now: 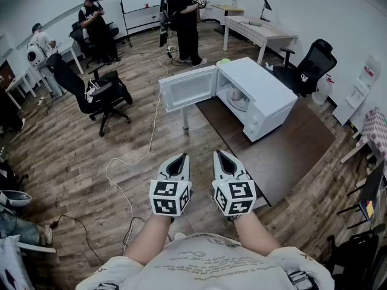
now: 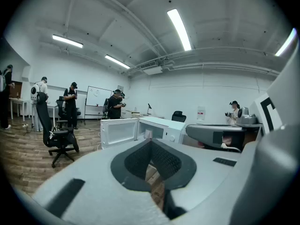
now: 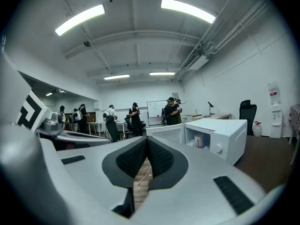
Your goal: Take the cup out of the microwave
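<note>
A white microwave [image 1: 269, 92] stands on a dark brown table [image 1: 290, 153] with its door [image 1: 187, 88] swung open to the left. A pale cup [image 1: 237, 96] sits inside the cavity. It also shows in the right gripper view as the cup [image 3: 198, 141] inside the microwave [image 3: 225, 135], and small in the left gripper view as the cup [image 2: 148, 134]. My left gripper [image 1: 179, 157] and right gripper [image 1: 220, 154] hover side by side near my body, well short of the microwave. Both are shut with nothing between the jaws.
A white cable [image 1: 136, 156] snakes across the wooden floor left of the table. A black office chair [image 1: 100, 95] stands to the left, another chair [image 1: 308, 65] behind the microwave. Several people stand at the room's far side near a desk [image 1: 260, 32].
</note>
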The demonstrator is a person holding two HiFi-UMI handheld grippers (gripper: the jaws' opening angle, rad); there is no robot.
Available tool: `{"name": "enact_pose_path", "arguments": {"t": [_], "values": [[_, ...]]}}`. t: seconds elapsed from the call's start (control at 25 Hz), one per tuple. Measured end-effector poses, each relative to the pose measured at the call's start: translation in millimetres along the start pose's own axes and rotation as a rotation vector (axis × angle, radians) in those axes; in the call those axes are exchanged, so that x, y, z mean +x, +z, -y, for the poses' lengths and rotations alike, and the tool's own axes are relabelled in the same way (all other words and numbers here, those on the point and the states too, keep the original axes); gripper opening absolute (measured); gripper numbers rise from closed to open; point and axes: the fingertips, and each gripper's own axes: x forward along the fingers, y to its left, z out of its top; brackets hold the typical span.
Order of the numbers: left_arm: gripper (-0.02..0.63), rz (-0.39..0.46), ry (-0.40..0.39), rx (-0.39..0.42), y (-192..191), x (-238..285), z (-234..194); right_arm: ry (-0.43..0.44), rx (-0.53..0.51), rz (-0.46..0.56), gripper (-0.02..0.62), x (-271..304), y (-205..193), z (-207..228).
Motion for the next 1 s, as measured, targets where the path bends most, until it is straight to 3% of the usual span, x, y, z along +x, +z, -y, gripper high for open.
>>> {"name": "enact_pose_path", "arguments": {"t": [0.4, 1.0], "values": [[0.014, 0.002, -0.011, 0.011, -6, -21, -27, 0.037, -0.022, -0.008, 0.015, 14, -6, -44], [0.014, 0.017, -0.018, -0.010, -13, -42, -93, -0.005, 0.008, 0.016, 0.015, 49, -15, -92]]}}
